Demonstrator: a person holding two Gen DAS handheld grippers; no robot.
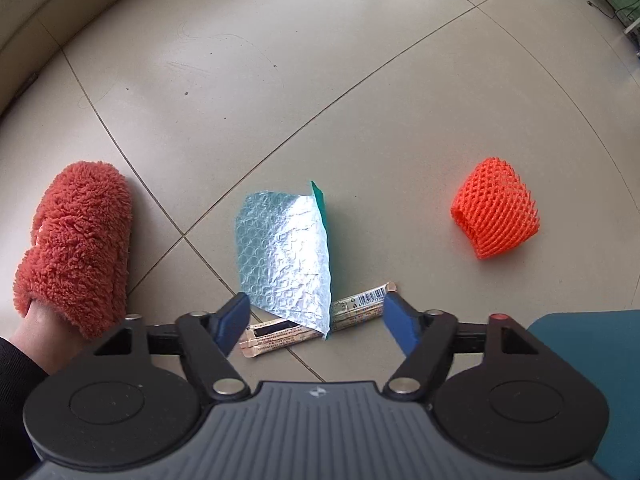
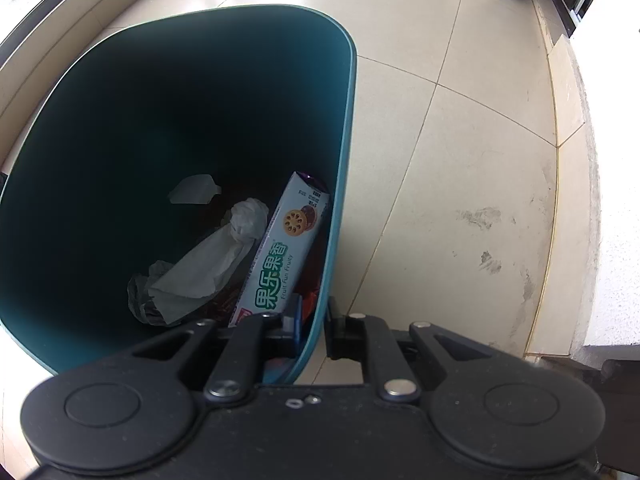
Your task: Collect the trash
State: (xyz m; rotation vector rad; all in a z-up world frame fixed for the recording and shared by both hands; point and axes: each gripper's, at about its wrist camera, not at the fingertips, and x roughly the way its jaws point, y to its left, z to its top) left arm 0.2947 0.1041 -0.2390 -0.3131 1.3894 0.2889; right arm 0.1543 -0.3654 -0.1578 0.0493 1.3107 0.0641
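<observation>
On the tiled floor lies a silver bubble-foil sheet (image 1: 284,252) with a teal edge, over a bundle of long paper-wrapped sticks (image 1: 360,304). To the right lies an orange foam fruit net (image 1: 496,212). My left gripper (image 1: 316,312) hangs open over the foil's near end, nothing between its blue fingers. My right gripper (image 2: 316,324) is shut on the near wall of the teal trash bin (image 2: 348,100), one finger inside and one outside. In the bin lie a biscuit box (image 2: 284,248), crumpled tissue (image 2: 208,264) and a white scrap (image 2: 194,190).
A person's foot in a fuzzy orange slipper (image 1: 76,248) stands left of the foil. The bin's corner (image 1: 592,352) shows at the lower right of the left wrist view. A wall base (image 1: 36,8) runs along the far left. A raised stone step (image 2: 576,160) borders the floor right of the bin.
</observation>
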